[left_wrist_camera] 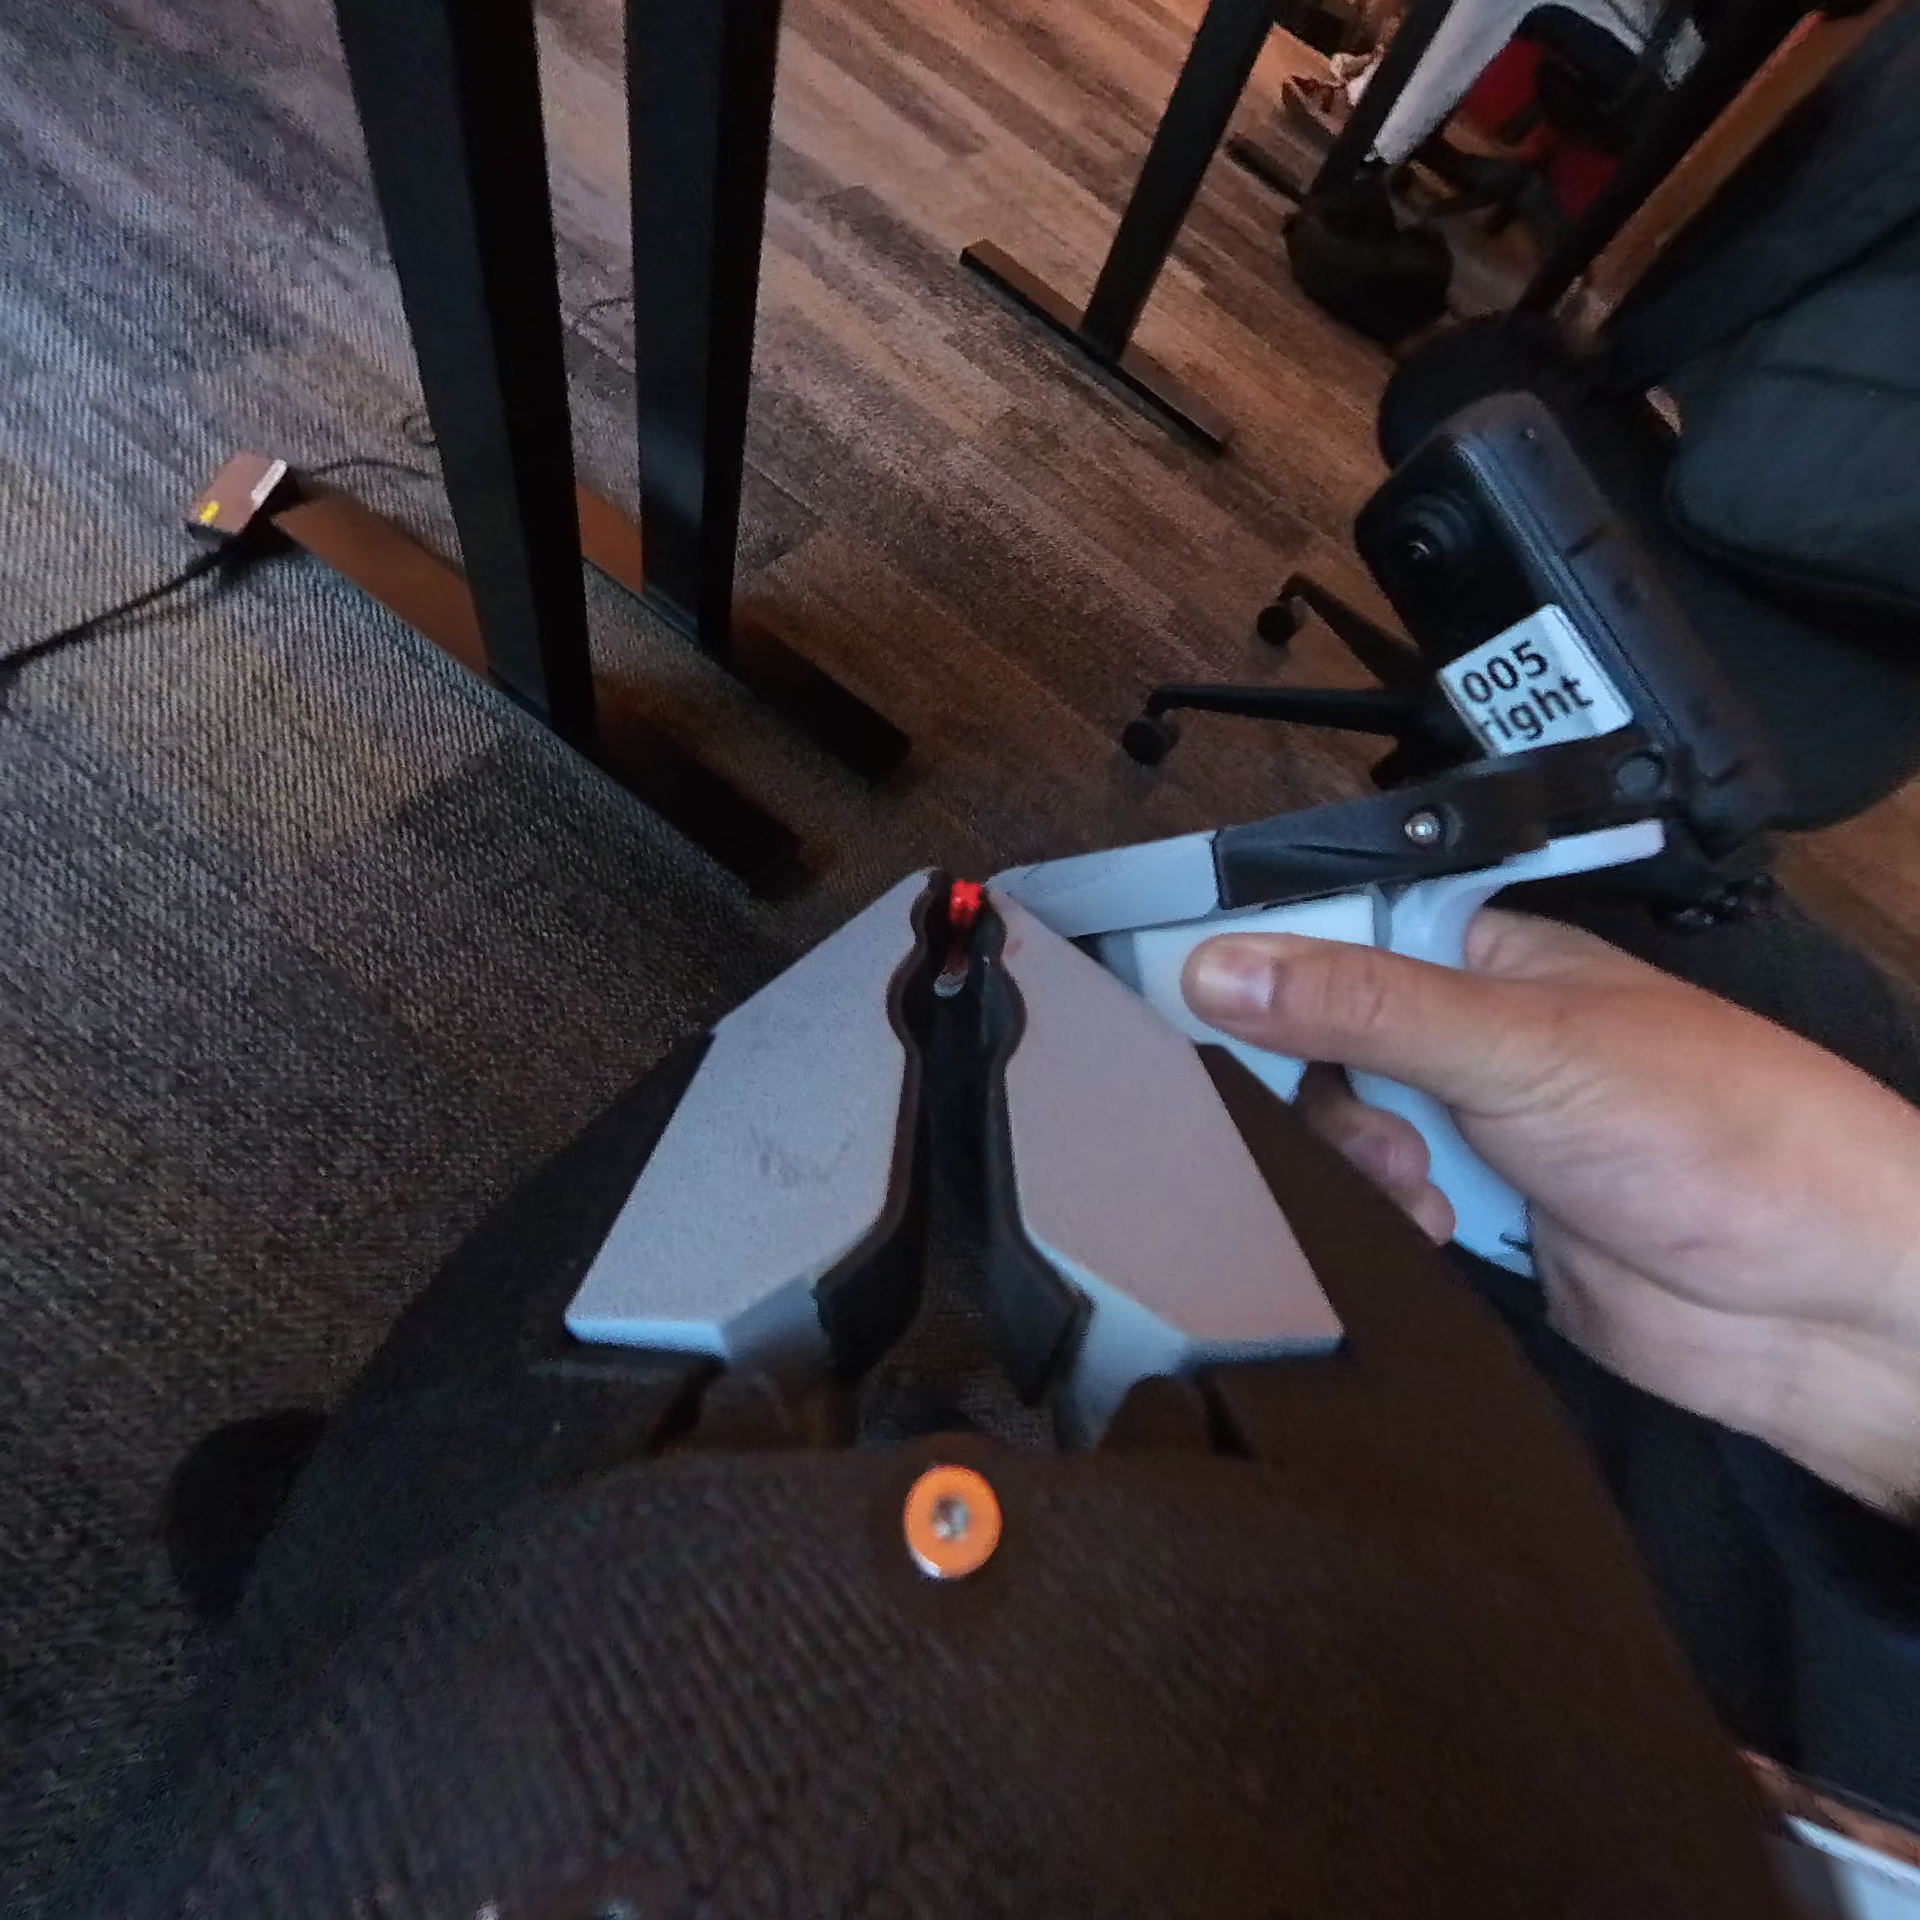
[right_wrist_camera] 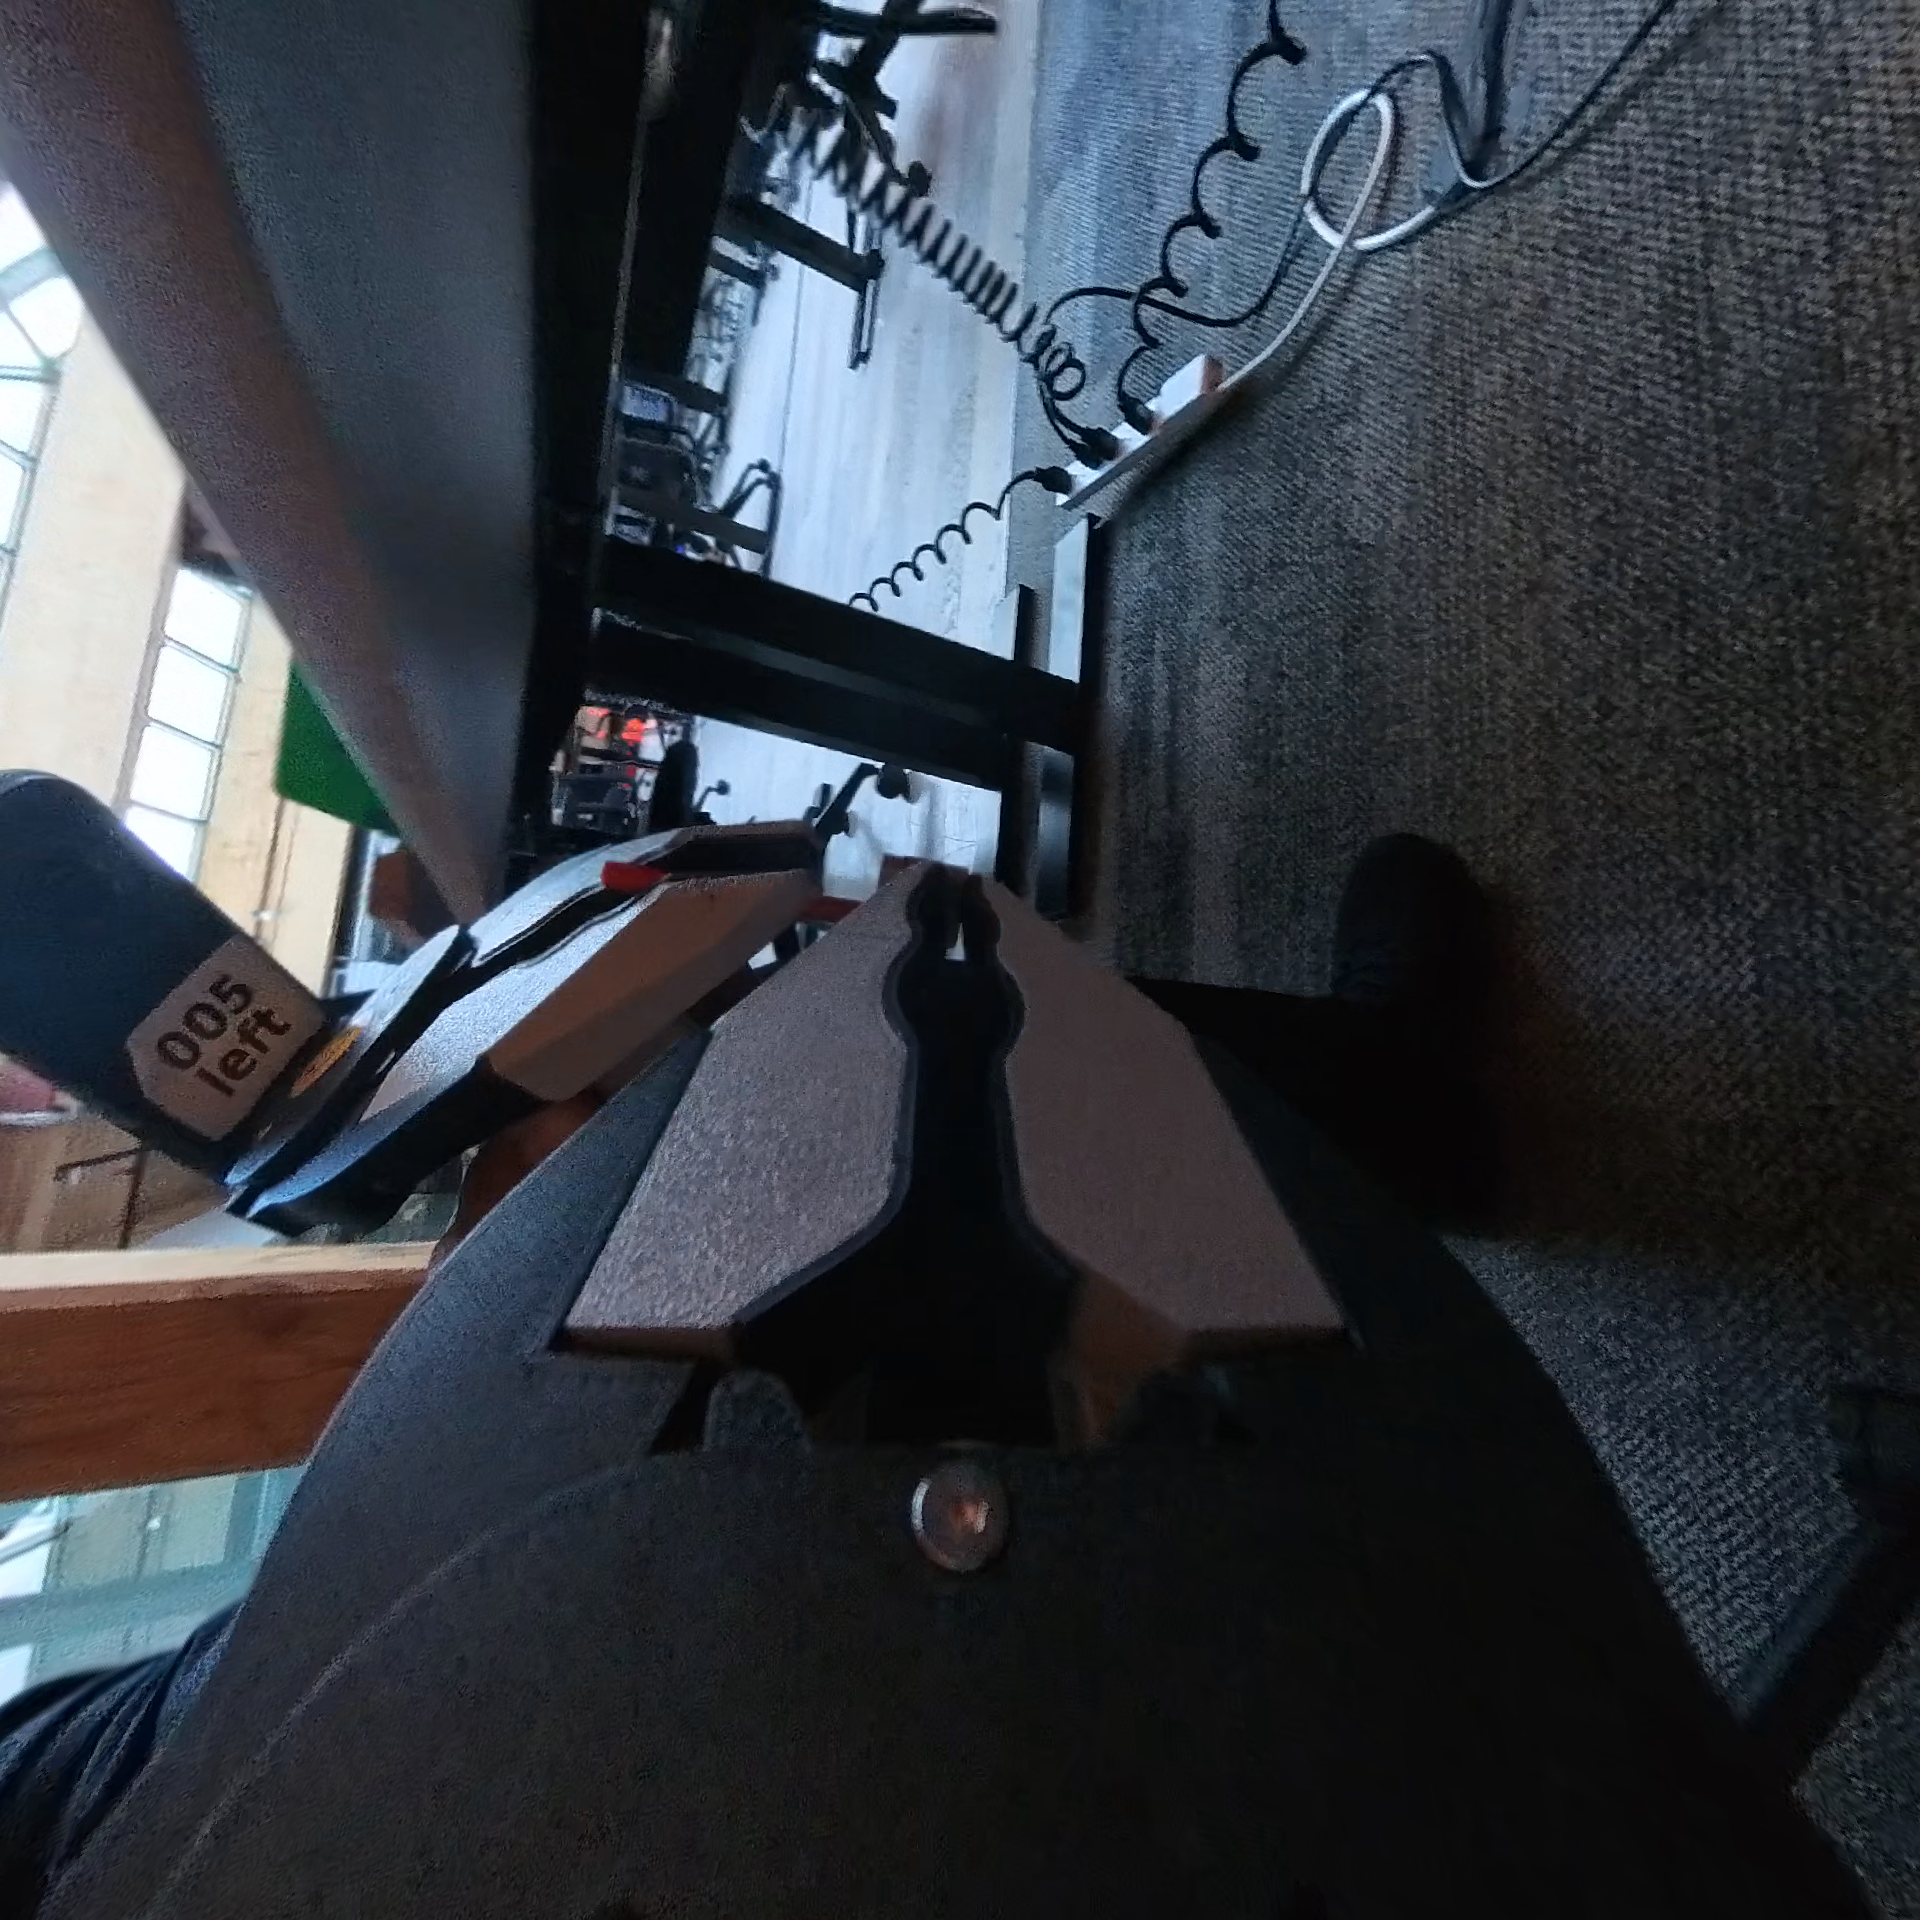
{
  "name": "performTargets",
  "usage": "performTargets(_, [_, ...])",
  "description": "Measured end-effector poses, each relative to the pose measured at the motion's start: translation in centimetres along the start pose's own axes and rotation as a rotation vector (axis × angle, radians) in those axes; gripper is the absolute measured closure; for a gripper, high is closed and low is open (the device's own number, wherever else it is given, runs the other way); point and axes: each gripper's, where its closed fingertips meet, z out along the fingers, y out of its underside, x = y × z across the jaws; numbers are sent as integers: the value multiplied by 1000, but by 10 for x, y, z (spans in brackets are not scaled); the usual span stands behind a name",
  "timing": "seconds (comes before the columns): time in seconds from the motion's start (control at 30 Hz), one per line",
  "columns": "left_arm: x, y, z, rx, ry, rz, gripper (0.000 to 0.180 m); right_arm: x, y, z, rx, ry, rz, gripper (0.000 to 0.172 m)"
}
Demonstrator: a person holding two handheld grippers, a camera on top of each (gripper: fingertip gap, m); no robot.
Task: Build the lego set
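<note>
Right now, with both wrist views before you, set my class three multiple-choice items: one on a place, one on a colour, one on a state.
1. In the left wrist view, from which side does the grey, hand-held two-finger right gripper reach toward the grey left gripper?
A from the left; B from the right; C from below.
2. What colour is the small thin piece at the left gripper's fingertips?
A green; B red; C yellow.
3. How do the right gripper's jaws stand in its own view?
A wide apart; B hidden; C closed together.

Answers:
1 B: its tip and the hand holding it come in from the right edge.
2 B: bright red shows between the pads.
3 C: they meet at the tip.
</note>
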Motion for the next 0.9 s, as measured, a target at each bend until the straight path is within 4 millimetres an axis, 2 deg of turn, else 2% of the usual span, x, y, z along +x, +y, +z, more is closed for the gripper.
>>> performTargets(0.1, [-13, 4, 9, -18, -23, -22, 180, 17, -1, 11, 20, 17, 36, 171])
performTargets(0.17, [-18, 5, 10, -34, -43, 8, 180, 23, -2, 17, 31, 15, 76, 171])
performTargets(0.3, [-26, 13, 12, -37, -31, -55, 180, 36, 2, 23, 29, 44, 113, 171])
performTargets(0.5, [-21, 13, 14, -17, -3, -61, 179, 39, 0, 17, 57, 69, 92, 172])
performTargets(0.57, [-10, 5, 11, -23, 63, -10, 179, 30, -10, 6, 74, 87, -51, 171])
performTargets(0.63, [3, 11, 5, -131, 156, 67, 178, 28, -10, -11, 4, 186, -301, 171])
performTargets(0.7, [6, -2, -12, -90, 157, 171, 180, 41, -16, -37, -58, 366, -551, 172])
performTargets(0.77, [14, -13, -27, -69, 182, 285, 180, 44, -28, -55, -66, 421, -665, 171])
performTargets(0.8, [22, -9, -28, -114, 233, 329, 180, 40, -35, -59, -56, 418, -695, 171])
performTargets(0.9, [26, 19, -17, -341, 237, 393, 155, 35, -45, -64, -97, 485, -934, 171])
